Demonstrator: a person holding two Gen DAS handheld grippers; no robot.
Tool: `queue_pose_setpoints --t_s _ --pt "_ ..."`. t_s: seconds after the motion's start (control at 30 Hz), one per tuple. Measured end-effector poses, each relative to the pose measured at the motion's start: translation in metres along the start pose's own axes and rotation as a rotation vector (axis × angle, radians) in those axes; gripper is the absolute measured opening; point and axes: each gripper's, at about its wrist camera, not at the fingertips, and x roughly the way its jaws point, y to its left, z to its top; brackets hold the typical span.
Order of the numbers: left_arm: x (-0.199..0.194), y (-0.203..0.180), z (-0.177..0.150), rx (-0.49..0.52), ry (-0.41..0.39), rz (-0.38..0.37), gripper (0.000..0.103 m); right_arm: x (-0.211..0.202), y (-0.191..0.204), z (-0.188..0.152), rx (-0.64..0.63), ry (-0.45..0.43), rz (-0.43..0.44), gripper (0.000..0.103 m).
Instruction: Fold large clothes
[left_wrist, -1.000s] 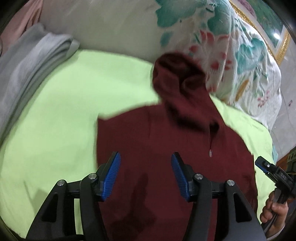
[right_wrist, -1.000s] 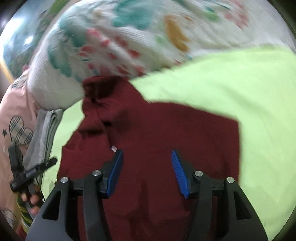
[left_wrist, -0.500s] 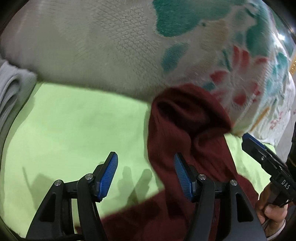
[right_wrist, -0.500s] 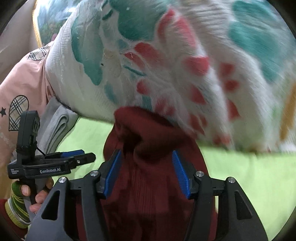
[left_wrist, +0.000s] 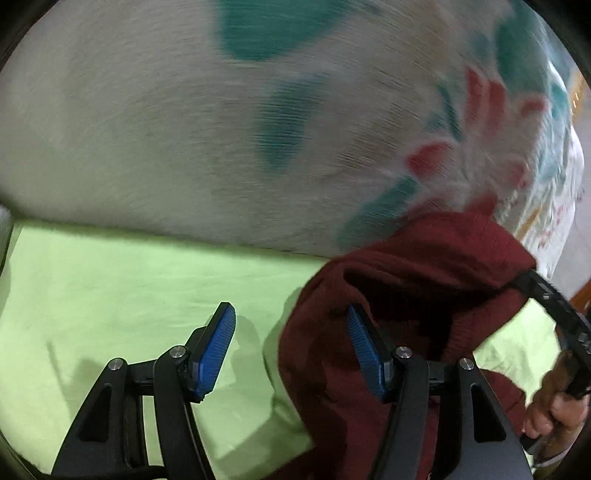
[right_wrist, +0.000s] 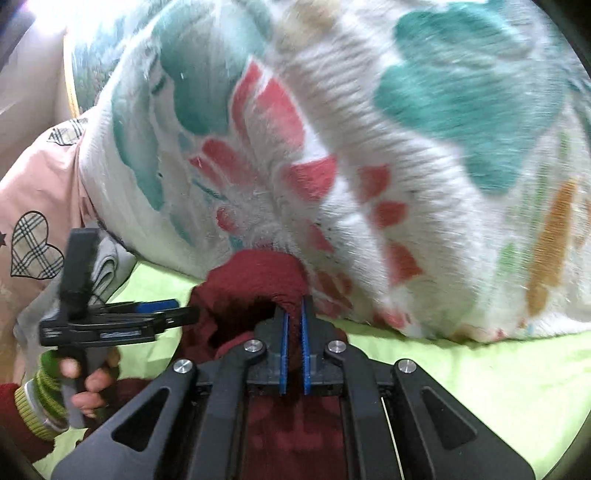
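A dark red hoodie lies on the lime green sheet, its hood up against a floral blanket. My right gripper is shut on the rim of the hood, with red cloth pinched between the blue pads. My left gripper is open and empty just above the sheet; its right pad touches the hood's left edge. The left gripper also shows in the right wrist view, and the right gripper's body shows in the left wrist view.
A thick white blanket with teal, red and orange flowers bulges over the head of the bed right behind the hood. A pink cloth with a plaid heart and grey folded cloth lie at the left.
Both grippers moved forward from the hoodie's body up to the hood. The right gripper went from open to shut on the hood's rim. The left stayed open.
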Motion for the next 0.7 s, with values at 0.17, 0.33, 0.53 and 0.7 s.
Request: queue_pose_setpoints --t_s 0.17,0.33,0.53,0.7 --pt "0.0 -0.035 -0.002 0.07 -0.004 -0.021 0.014 -0.028 -0.003 -0.011 -0.006 0.006 0.004 0.006" --pt "-0.033 -0.068 -0.022 0.187 -0.066 -0.017 0.0 -0.06 -0.003 -0.02 -0.019 -0.017 0.01 0.006" --pt "-0.052 -0.071 -0.023 0.196 -0.039 -0.013 0.028 -0.069 0.013 -0.023 -0.058 0.01 0.003 0.006" --pt "-0.019 -0.079 -0.009 0.215 0.013 0.028 0.072 -0.058 0.007 -0.032 -0.049 0.037 0.003 0.006"
